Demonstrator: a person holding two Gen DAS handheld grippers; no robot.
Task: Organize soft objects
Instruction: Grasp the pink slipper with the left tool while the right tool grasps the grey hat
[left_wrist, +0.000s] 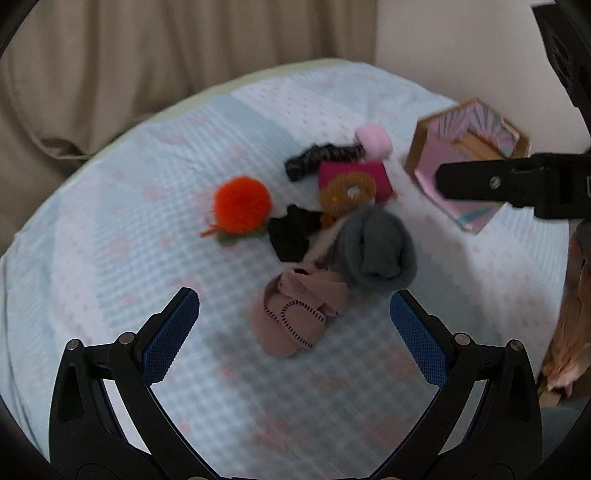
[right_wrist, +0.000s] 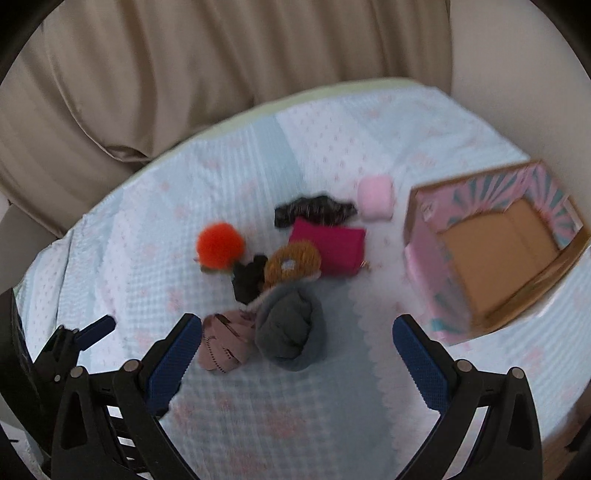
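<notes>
While both grippers hover agape, soft objects (right_wrist: 280, 280) lie beside the box (right_wrist: 495, 254).

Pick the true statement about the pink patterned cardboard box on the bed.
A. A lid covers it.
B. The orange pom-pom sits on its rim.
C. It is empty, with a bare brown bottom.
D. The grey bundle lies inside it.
C: the right wrist view shows the open box with only its brown cardboard bottom, while the grey bundle and orange pom-pom lie on the bedspread left of it.
</notes>
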